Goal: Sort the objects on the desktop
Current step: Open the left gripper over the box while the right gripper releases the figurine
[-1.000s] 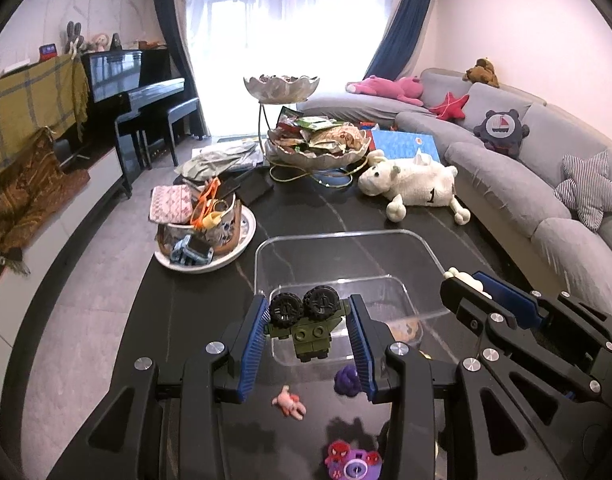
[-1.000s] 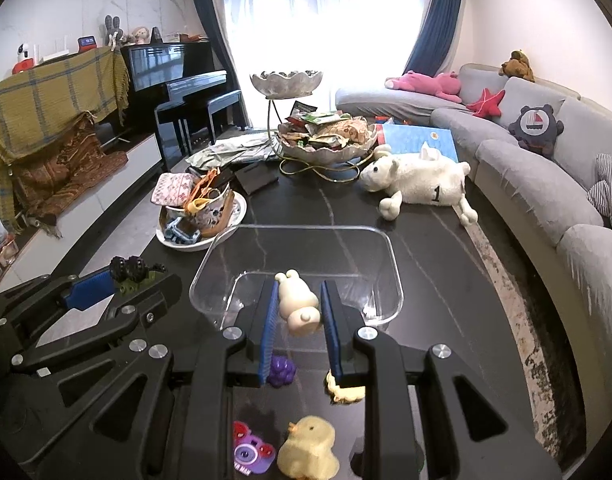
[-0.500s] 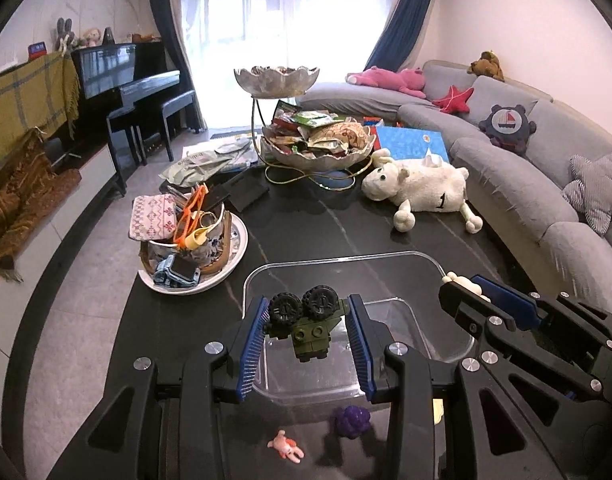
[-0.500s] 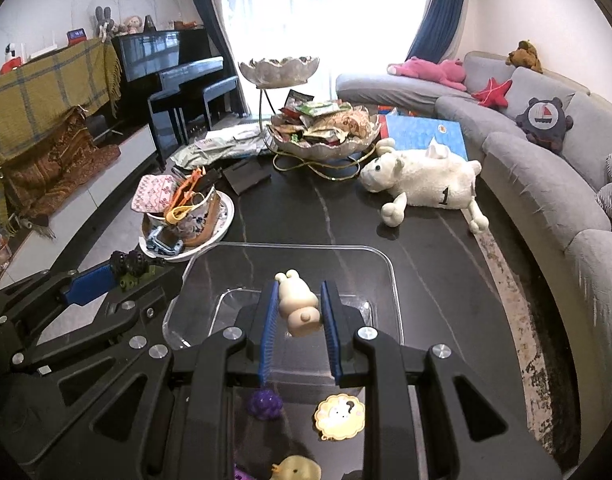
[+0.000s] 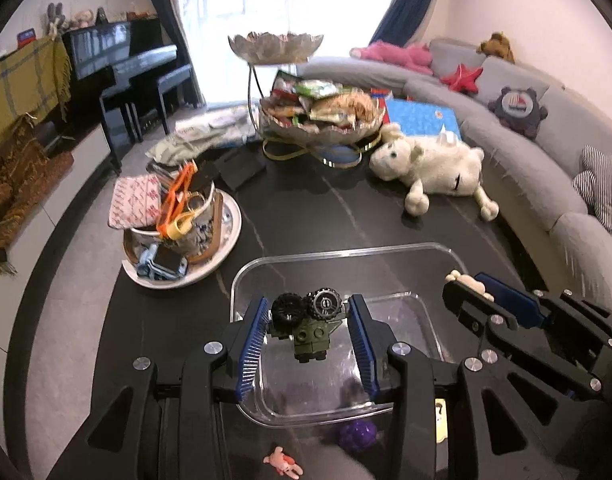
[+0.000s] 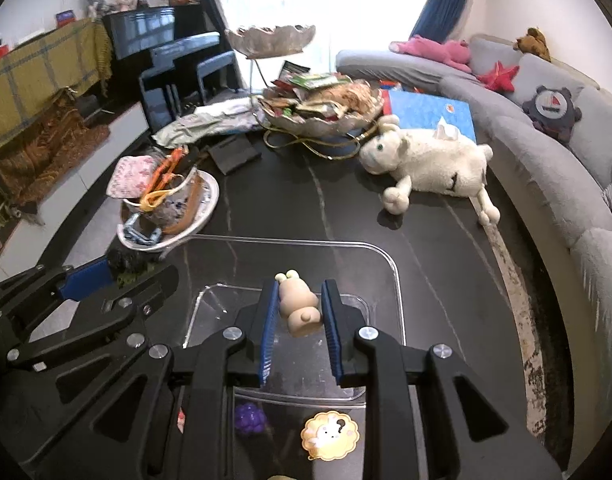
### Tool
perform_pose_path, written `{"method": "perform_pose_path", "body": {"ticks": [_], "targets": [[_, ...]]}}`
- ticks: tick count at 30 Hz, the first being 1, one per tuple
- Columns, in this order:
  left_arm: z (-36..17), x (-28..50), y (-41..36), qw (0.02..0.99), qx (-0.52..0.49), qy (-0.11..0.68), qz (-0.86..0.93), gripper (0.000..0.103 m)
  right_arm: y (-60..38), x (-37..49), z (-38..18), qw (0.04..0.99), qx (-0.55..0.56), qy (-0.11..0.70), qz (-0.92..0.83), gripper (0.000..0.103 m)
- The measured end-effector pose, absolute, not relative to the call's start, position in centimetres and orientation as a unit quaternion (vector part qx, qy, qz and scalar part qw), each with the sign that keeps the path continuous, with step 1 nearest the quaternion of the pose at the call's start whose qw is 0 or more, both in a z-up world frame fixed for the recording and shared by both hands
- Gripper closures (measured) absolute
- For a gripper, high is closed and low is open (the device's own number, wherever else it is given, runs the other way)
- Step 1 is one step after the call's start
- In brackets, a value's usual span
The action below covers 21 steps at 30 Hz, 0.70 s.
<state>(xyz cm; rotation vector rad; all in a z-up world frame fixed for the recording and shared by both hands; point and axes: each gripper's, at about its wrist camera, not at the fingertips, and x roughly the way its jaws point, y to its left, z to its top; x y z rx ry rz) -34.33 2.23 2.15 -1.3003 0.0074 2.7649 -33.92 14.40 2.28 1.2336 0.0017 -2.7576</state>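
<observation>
My left gripper point(image 5: 308, 322) is shut on a green toy truck point(image 5: 308, 322) with black wheels, held above the clear plastic bin point(image 5: 346, 256). My right gripper point(image 6: 298, 304) is shut on a beige rabbit figure point(image 6: 298, 306), also over the bin point(image 6: 298, 244). The right gripper shows in the left wrist view point(image 5: 482, 296) at right, and the left gripper shows in the right wrist view point(image 6: 118, 276) at left. A purple grape toy point(image 5: 358, 434), a small pink figure point(image 5: 284, 460) and a yellow round sticker point(image 6: 330, 434) lie on the dark table in front of the bin.
A white plate with a basket of odds and ends point(image 5: 178, 224) stands left of the bin. A tiered snack bowl point(image 5: 318, 116) and a white plush sheep point(image 5: 430, 172) sit further back. A grey sofa point(image 5: 546, 152) curves along the right.
Both grippers have moved forward with their toys, from in front of the bin to above its inside. The loose toys on the table have slid toward the bottom edge of both views.
</observation>
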Motion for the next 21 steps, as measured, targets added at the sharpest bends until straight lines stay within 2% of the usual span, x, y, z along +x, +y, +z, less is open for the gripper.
{"method": "perform_pose_path", "body": {"ticks": [3,7,21], "targets": [[2.0,-34.6,1.9,0.041,-0.431,-0.002,0.901,0.056,14.8,-34.5,1.8,0.054,0.420,-0.008,-0.906,0.081],[2.2,-34.7,1.3,0.034,-0.432,-0.010,0.901,0.046,15.3,-34.7,1.8,0.043,0.417,-0.008,-0.908,0.063],[3.8,-31.6,0.8,0.028,-0.413,0.009,0.910,0.045,14.9,-31.8,3.2,0.063,0.405,-0.010,-0.912,0.063]]}}
